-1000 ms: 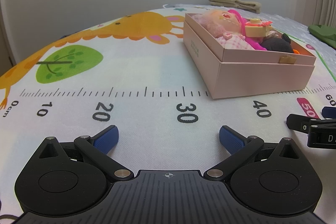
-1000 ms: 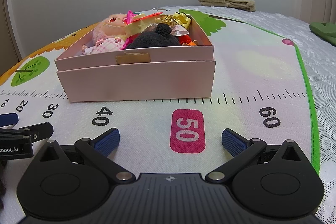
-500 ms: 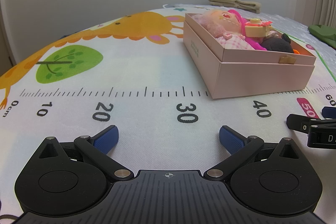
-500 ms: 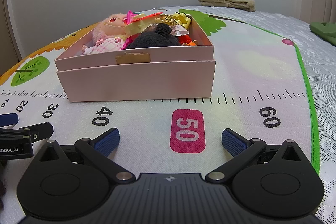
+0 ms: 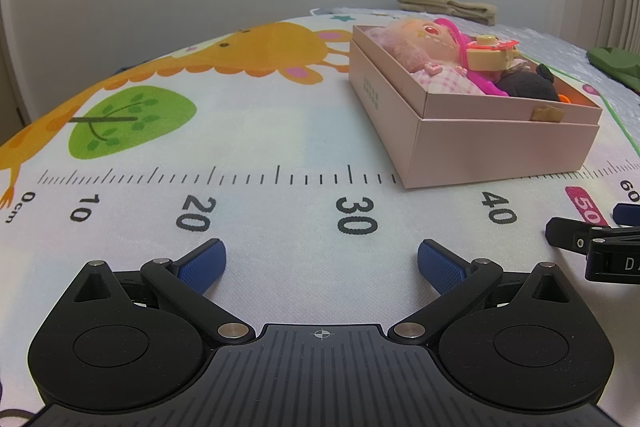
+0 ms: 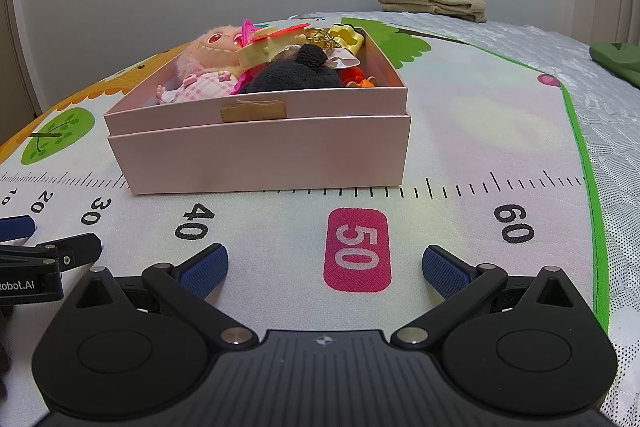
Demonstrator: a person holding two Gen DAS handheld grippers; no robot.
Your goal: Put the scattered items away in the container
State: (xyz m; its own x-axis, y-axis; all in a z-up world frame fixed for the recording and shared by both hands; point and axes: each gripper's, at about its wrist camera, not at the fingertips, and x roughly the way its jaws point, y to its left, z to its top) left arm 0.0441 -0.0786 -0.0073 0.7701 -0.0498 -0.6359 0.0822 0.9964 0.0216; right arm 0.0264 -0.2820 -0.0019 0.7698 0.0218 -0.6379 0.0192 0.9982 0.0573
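I see the toys (image 6: 256, 75) piled inside the pink box (image 6: 260, 155); nothing loose lies near it. My left gripper (image 5: 320, 263) and right gripper (image 6: 326, 265) sit spread and empty before it, so I judge tidying done.

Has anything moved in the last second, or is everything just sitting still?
Nothing visibly changed. Both the left gripper and the right gripper stay open and empty above the mat, and the pink box keeps its toys inside.
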